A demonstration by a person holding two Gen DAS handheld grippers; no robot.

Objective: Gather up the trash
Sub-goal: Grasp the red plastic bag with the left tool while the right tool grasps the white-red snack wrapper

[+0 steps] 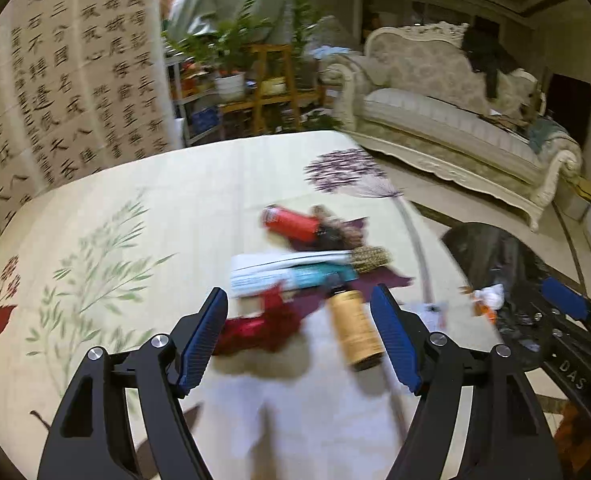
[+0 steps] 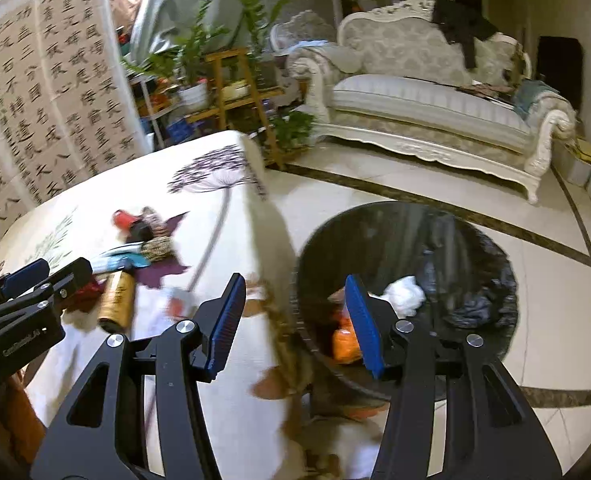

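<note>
A pile of trash lies on the floral tablecloth (image 1: 135,220): a red can (image 1: 291,222), a white and teal packet (image 1: 291,270), a red wrapper (image 1: 263,324) and a tan bottle (image 1: 355,330) on its side. Just short of the pile hovers my left gripper (image 1: 299,300), open, with nothing between its fingers. Past the table's right edge stands a black-lined bin (image 2: 475,248) holding crumpled white paper (image 2: 405,294) and an orange wrapper (image 2: 345,344). My right gripper (image 2: 295,284) is open and empty, over the gap between table edge and bin.
A cream sofa (image 2: 435,108) stands across the tiled floor (image 2: 415,184). A wooden plant shelf (image 1: 271,88) and a calligraphy screen (image 1: 67,92) rise behind the table. The left side of the cloth carries only its printed leaves.
</note>
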